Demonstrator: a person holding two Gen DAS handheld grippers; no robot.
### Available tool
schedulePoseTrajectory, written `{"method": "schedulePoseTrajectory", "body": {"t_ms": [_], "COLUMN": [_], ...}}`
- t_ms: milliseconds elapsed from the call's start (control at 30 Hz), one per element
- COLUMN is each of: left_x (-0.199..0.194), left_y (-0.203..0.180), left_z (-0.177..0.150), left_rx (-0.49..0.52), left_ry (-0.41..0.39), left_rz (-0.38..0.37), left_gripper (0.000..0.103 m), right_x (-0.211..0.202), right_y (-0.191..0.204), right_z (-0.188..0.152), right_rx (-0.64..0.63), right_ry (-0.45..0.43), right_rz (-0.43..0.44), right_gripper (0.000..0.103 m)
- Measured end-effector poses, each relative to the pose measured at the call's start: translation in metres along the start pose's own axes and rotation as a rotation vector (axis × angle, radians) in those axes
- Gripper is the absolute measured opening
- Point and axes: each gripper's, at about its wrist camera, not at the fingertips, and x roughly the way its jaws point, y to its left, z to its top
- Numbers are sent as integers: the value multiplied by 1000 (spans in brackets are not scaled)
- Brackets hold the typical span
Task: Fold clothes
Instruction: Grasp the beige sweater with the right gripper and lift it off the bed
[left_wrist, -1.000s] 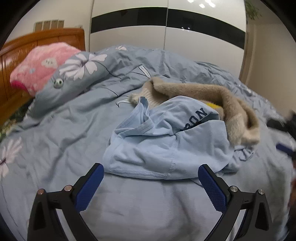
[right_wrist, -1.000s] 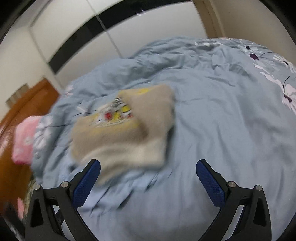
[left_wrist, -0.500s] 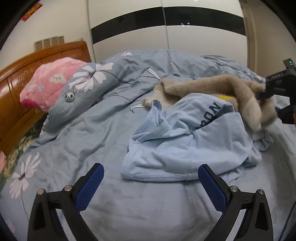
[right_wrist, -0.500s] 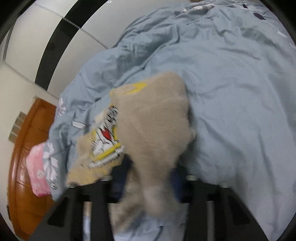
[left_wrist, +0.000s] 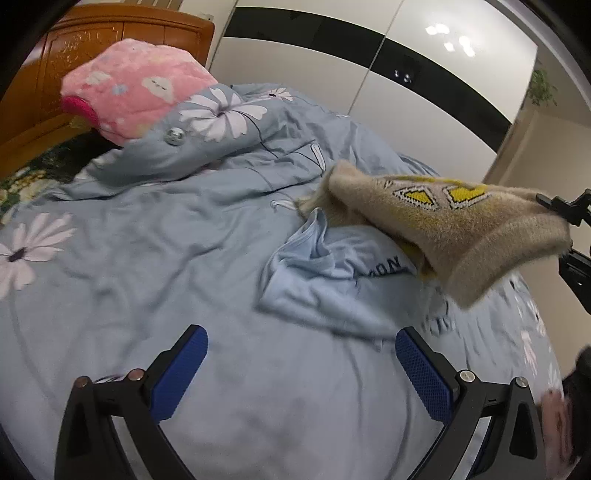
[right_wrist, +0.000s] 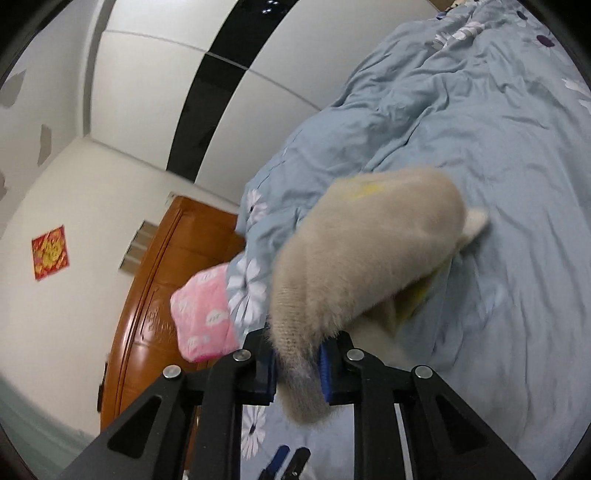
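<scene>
Sweater (left_wrist: 461, 229) hangs in the air, pinched at one edge by the right fingers (right_wrist: 324, 365). That small bite could slip, or drag the blue shirt (left_wrist: 332, 280) under it. Left fingers (left_wrist: 192, 365) are spread wide above the bed (left_wrist: 147, 240).
</scene>
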Motion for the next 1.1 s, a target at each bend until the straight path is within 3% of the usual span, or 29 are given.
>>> {"method": "schedulePoseTrajectory", "body": {"t_ms": [167, 500, 800, 967, 1100], "left_x": [-62, -205, -265, -271, -270], "left_y": [22, 31, 27, 23, 25], "left_z": [1, 26, 24, 24, 18], "left_rx": [10, 63, 104, 118, 131], "left_ry": [6, -159, -231, -226, -196], "left_rz": [19, -55, -114, -117, -98], "left_gripper": [103, 103, 103, 103, 103], "right_x": [-40, -160, -266, -228, -143], "right_y": [32, 154, 231, 224, 184], "right_z": [-52, -93, -118, -133, -168], "right_rx": [-29, -259, -442, -458, -421], "right_ry": [25, -58, -184, -24, 197], "right_rz": [14, 78, 175, 147, 49], "right_gripper": [18, 18, 18, 18, 18]}}
